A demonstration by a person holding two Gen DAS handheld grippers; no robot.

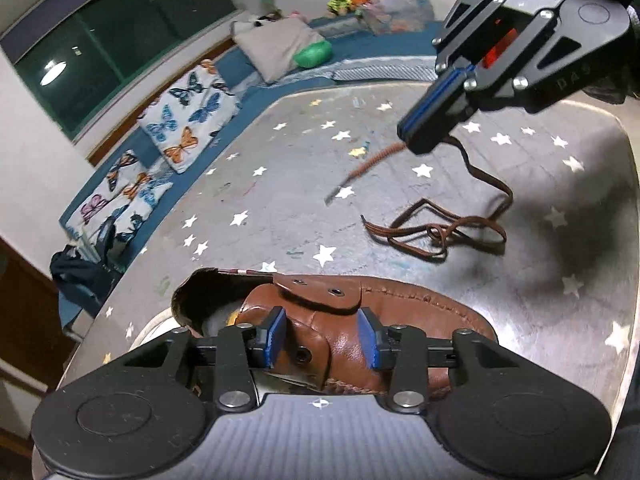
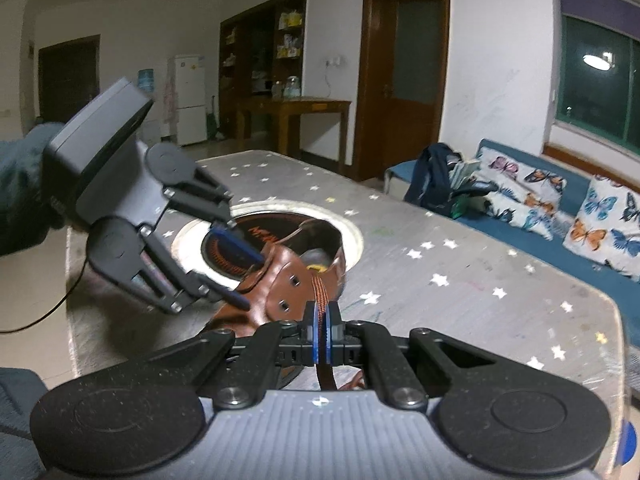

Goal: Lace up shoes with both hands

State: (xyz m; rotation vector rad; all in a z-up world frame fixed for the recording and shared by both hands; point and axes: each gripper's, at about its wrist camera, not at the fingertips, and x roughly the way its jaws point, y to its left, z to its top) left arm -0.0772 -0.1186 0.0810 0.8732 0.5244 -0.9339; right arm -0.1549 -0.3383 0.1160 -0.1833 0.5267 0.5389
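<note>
One brown shoe (image 1: pixel 360 320) lies on the counter (image 1: pixel 540 272), long axis running left to right in the left wrist view. The left gripper (image 1: pixel 324 340) is spread about its eyelet flap; whether the fingers (image 1: pixel 276 336) touch cannot be told. One lace (image 1: pixel 448 228) is pinched by the right gripper (image 2: pixel 323 334), fingers pressed together, lace tip just near of the eyelets, so this gripper is the nearer one for threading.

Shoe (image 1: pixel 344 340): glossy brown leather, stitched seams, metal eyelets. Lace (image 1: pixel 448 232): woven brown cord, matt. Table cover (image 1: pixel 280 184): grey cloth, star print, stained. Grippers: matt black plastic, blue rubbery pads (image 1: pixel 277 338), metal screws. Cushions (image 1: pixel 192 116): butterfly-print cloth.
</note>
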